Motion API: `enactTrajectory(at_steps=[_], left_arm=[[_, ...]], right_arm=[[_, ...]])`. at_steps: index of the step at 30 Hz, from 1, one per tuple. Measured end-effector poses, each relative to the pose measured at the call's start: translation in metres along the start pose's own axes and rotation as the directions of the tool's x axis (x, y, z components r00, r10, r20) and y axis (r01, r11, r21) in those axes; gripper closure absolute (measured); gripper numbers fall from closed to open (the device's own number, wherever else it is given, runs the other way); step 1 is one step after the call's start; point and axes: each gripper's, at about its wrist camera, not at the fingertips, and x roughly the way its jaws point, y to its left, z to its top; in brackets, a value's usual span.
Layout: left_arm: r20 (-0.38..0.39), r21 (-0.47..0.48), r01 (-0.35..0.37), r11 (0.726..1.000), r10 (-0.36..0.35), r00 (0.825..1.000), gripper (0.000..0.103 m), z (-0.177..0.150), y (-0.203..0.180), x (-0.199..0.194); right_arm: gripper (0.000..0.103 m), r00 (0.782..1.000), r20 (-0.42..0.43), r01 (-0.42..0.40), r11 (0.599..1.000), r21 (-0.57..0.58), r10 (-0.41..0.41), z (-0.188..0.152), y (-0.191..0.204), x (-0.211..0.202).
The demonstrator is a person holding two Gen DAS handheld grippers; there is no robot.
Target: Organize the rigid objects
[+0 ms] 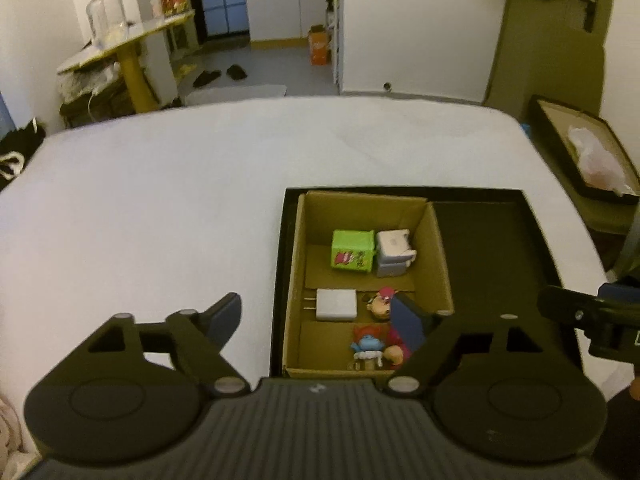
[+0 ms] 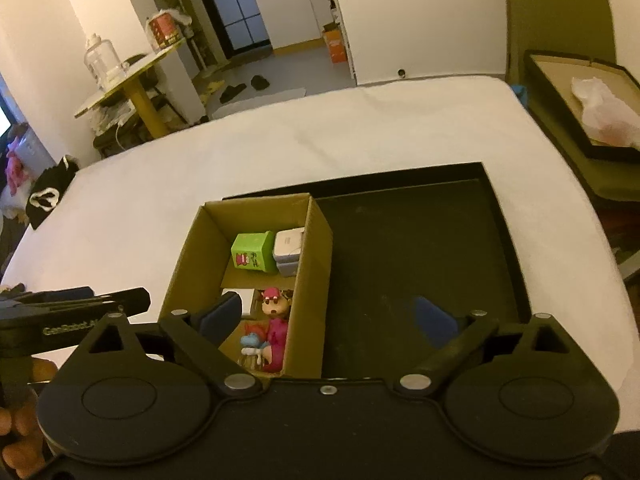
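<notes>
A brown cardboard box (image 1: 298,280) (image 2: 316,276) stands in the left part of a black tray (image 1: 492,248) (image 2: 408,248) on a white table. In the box lie a green cube (image 1: 352,249) (image 2: 251,255), a white-grey block (image 1: 394,252) (image 2: 289,249), a white plug adapter (image 1: 335,304), a pink-hatted figurine (image 1: 380,303) (image 2: 275,305) and a blue figurine (image 1: 366,342) (image 2: 251,341). My left gripper (image 1: 316,318) is open and empty above the box's near left. My right gripper (image 2: 328,318) is open and empty above the box's right wall.
The white table (image 1: 160,200) (image 2: 360,132) spreads to the left and behind the tray. A second dark tray with white plastic (image 1: 592,160) (image 2: 596,104) lies off the right edge. A yellow-legged side table with jars (image 1: 120,40) (image 2: 124,76) stands at back left.
</notes>
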Motion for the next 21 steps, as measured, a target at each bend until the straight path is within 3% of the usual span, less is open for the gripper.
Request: enactTrajectory(at_steps=[4, 21], left_arm=[[0.028, 0.017, 0.027, 0.999, -0.027, 0.999, 0.011, -0.002, -0.003, -0.023], [0.112, 0.038, 0.092, 0.995, -0.096, 0.989, 0.008, -0.022, 0.008, -0.097]], right_arm=[[0.0, 0.999, 0.041, 0.012, 1.0, 0.011, -0.012, -0.003, 0.0, -0.022], [0.0, 0.992, 0.119, 0.031, 0.998, 0.05, -0.036, -0.025, 0.006, -0.098]])
